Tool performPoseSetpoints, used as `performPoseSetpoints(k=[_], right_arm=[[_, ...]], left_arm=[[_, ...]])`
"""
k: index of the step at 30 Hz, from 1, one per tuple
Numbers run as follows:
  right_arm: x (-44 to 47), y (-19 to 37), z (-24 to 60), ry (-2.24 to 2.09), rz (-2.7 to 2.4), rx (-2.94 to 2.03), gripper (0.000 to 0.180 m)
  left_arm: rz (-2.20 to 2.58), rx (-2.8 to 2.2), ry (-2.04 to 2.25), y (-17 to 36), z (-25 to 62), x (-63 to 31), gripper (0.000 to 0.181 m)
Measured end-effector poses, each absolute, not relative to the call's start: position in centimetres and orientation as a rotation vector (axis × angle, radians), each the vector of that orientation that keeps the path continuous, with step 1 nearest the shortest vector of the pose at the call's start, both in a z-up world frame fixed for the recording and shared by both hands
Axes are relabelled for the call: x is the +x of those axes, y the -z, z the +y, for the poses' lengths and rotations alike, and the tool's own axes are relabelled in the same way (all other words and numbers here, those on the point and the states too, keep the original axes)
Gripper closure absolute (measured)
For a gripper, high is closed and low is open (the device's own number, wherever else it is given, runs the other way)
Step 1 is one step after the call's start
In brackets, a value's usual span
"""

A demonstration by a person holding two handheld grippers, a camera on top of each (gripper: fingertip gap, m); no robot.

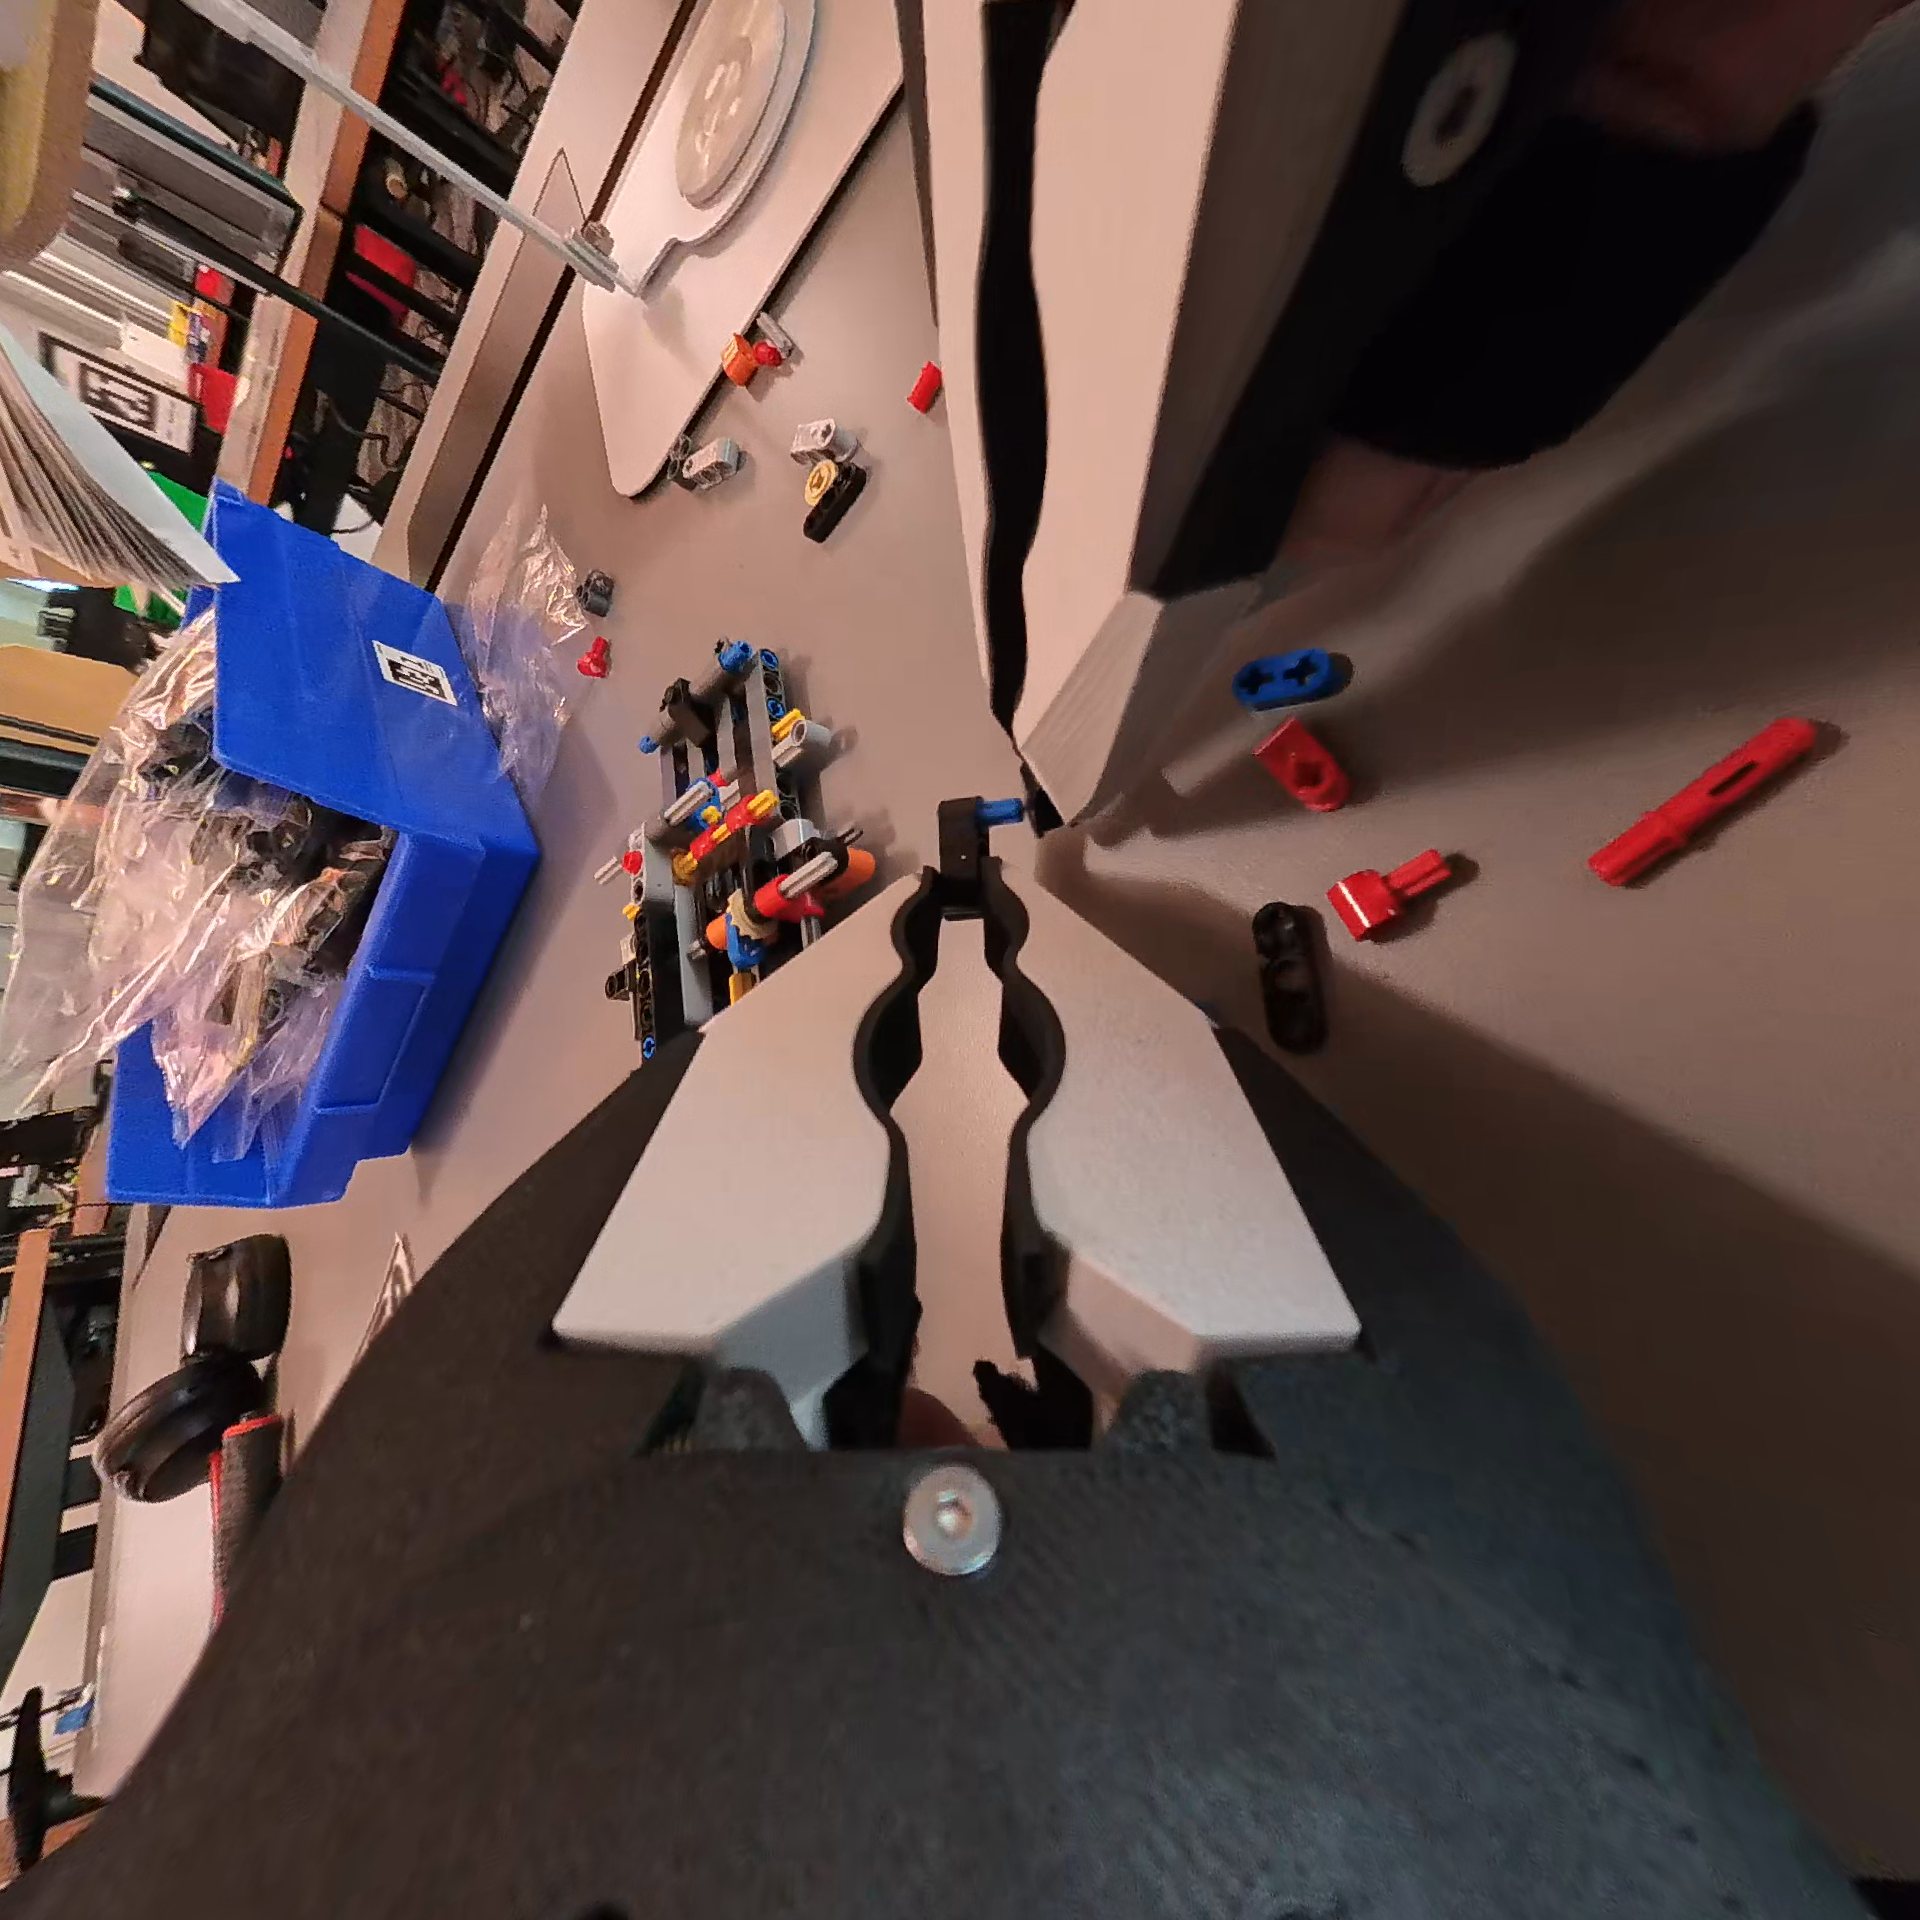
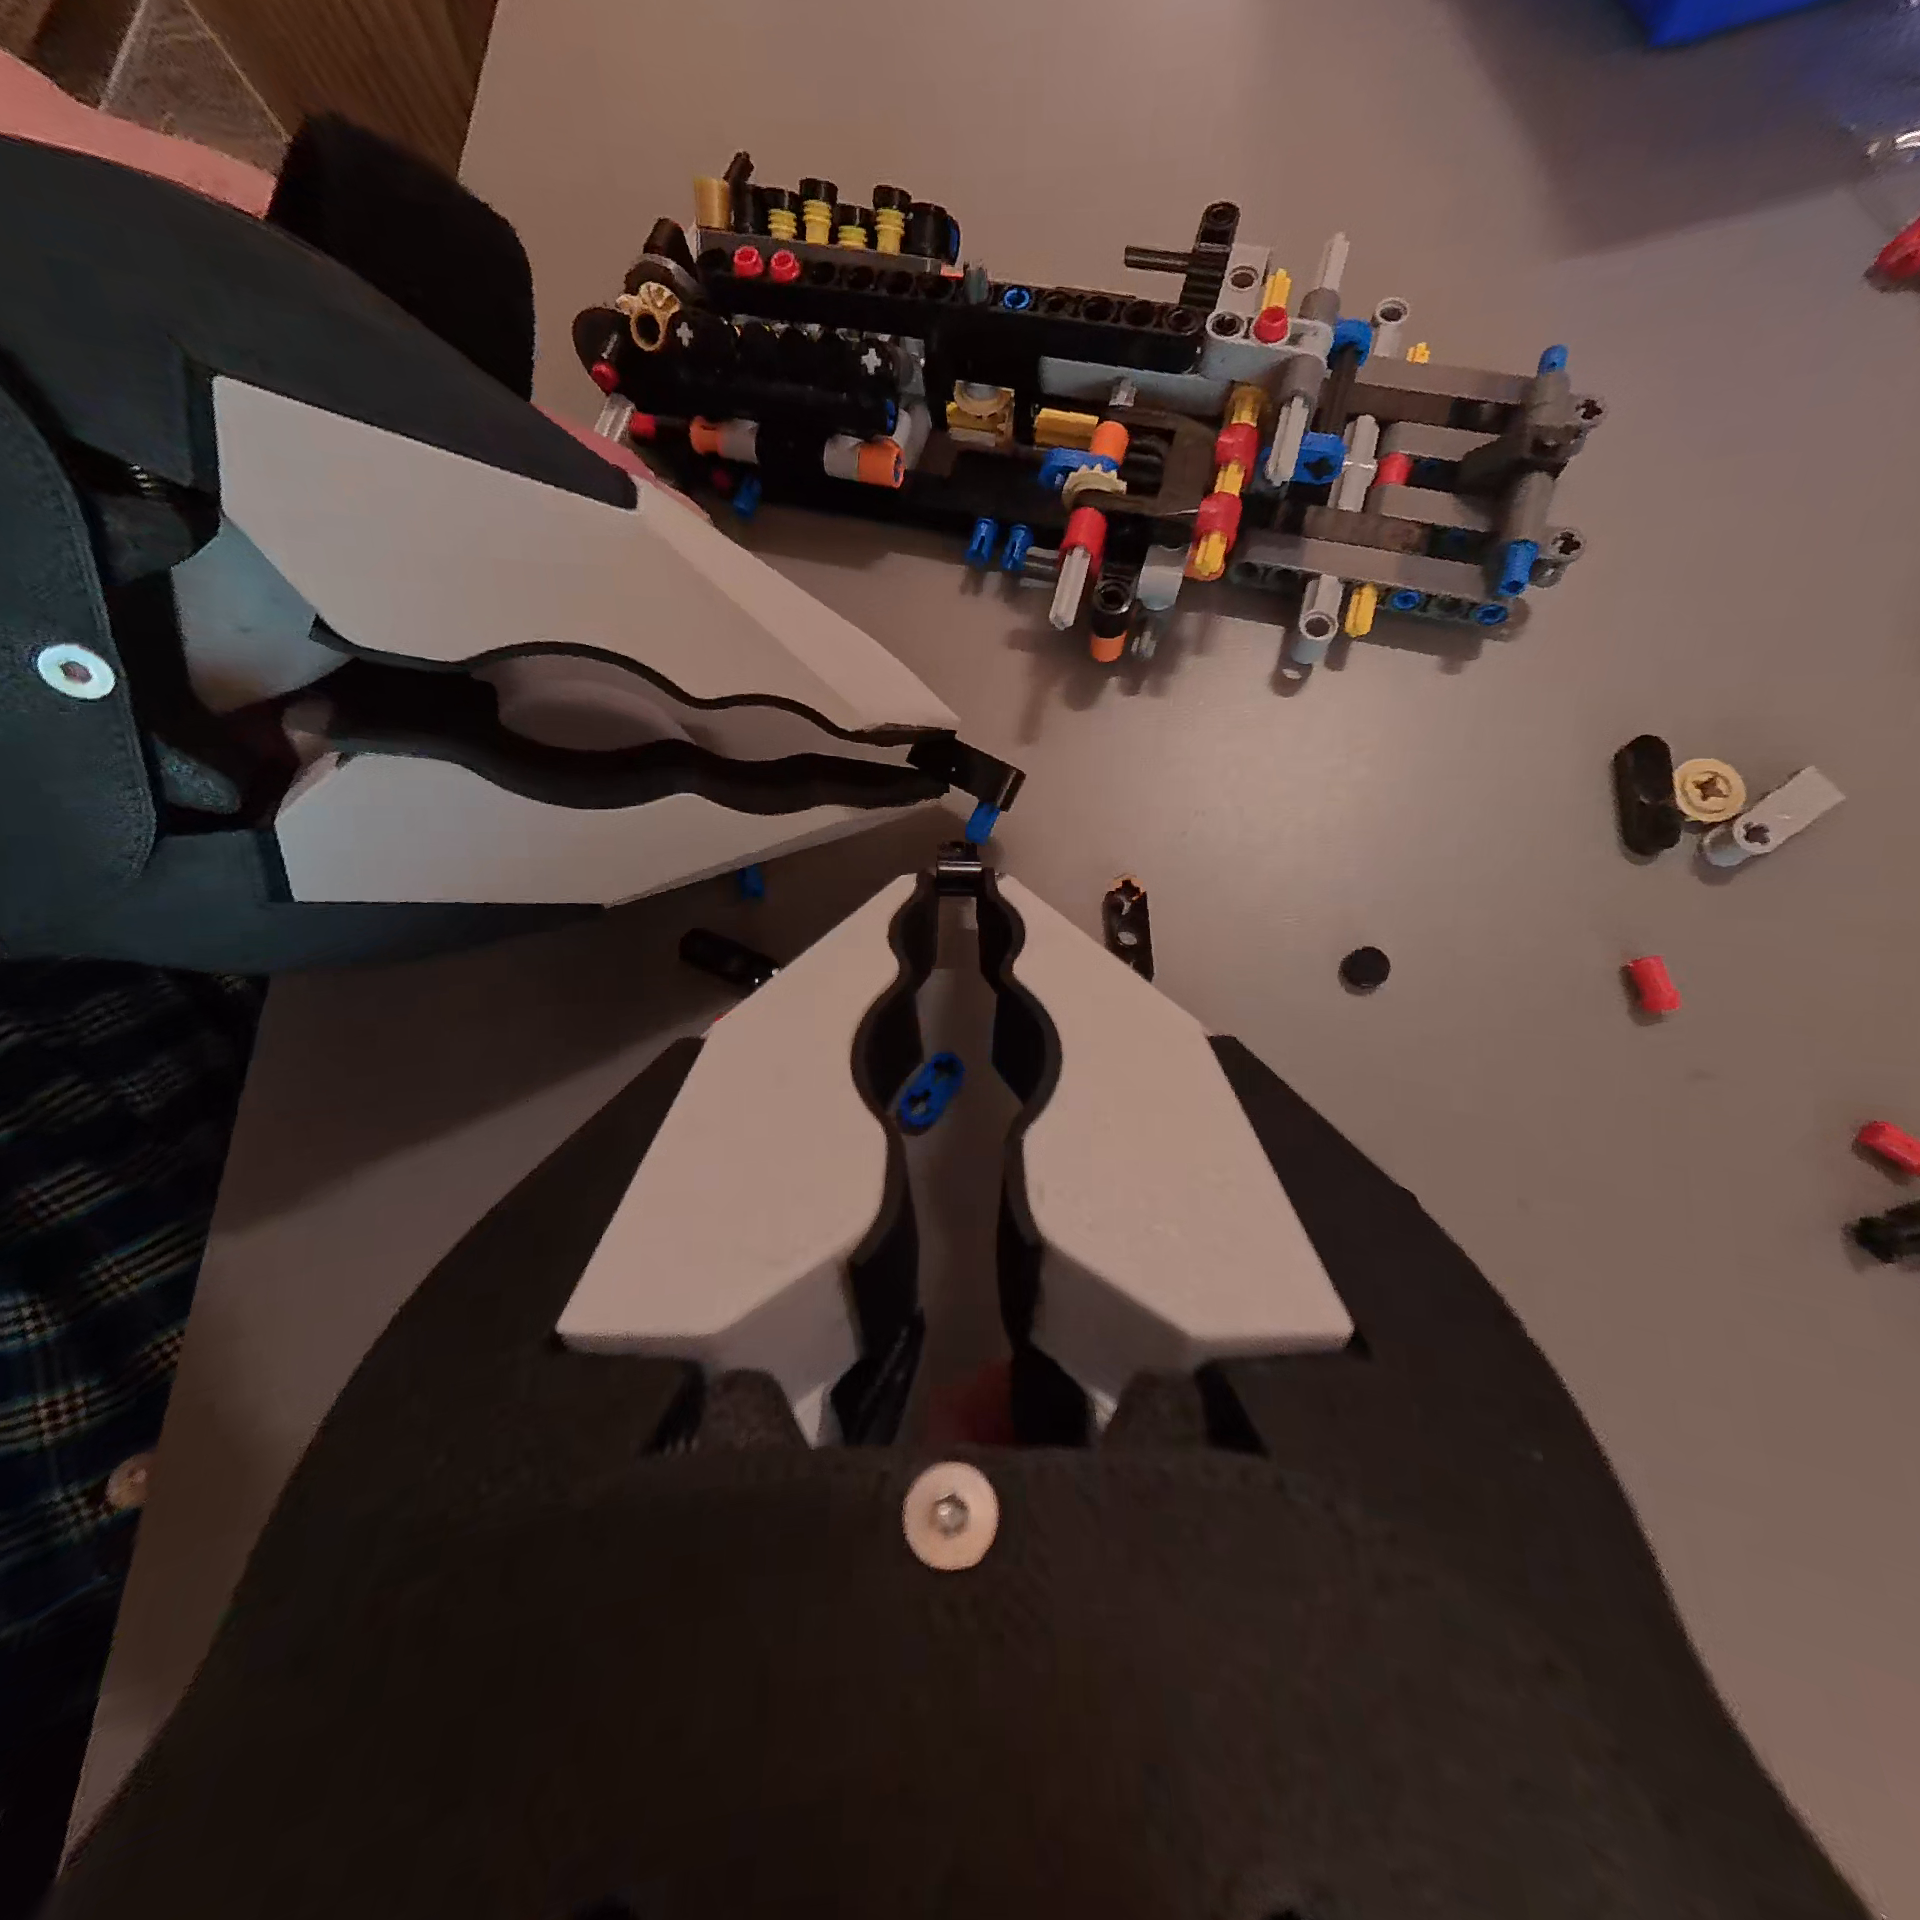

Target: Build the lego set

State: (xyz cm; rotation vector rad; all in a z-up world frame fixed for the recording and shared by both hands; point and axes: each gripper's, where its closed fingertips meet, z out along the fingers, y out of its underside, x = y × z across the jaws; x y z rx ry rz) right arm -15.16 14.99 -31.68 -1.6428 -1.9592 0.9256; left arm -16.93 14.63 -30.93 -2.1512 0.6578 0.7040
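The left claw (image 1: 961, 883) pinches a small black plastic connector (image 1: 961, 847) at its tips, and a short blue peg (image 1: 1000, 808) sticks out of that connector sideways toward the right claw (image 1: 1039, 810), whose tips sit just beside the peg's free end. In the right wrist view the right claw (image 2: 958, 883) is pressed onto a small black plastic piece with a round hole (image 2: 956, 871). The blue peg (image 2: 980, 821) hangs just ahead of it, its long axis running nearly straight along the claw's fingers toward that hole. The two are near but, as far as I can tell, not yet joined. The coming move likely calls for lining peg and hole on one axis and pushing them together.

Farther out on the grey bench (image 2: 1403, 831) lie loose parts: a blue two-hole plastic link (image 1: 1291, 677), a long red axle piece (image 1: 1704, 800) and a black link (image 1: 1288, 971). Beyond these rests the partly built chassis of black and grey beams with coloured pins (image 2: 1091, 426), lying flat and well apart from both claws.

Farthest, the blue plastic bin (image 1: 343, 831) holds clear plastic bags (image 1: 187, 914) of dark pieces, some spilling over its rim.
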Motion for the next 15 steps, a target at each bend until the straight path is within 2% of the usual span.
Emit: performPoseSetpoints(k=[15], right_arm=[[-15.61, 32.19, 15.44, -0.849, -1.917, -1.658, 0.175]], left_arm=[[0.669, -2.180, -0.733, 31.40, 14.55, -17.15, 0.175]])
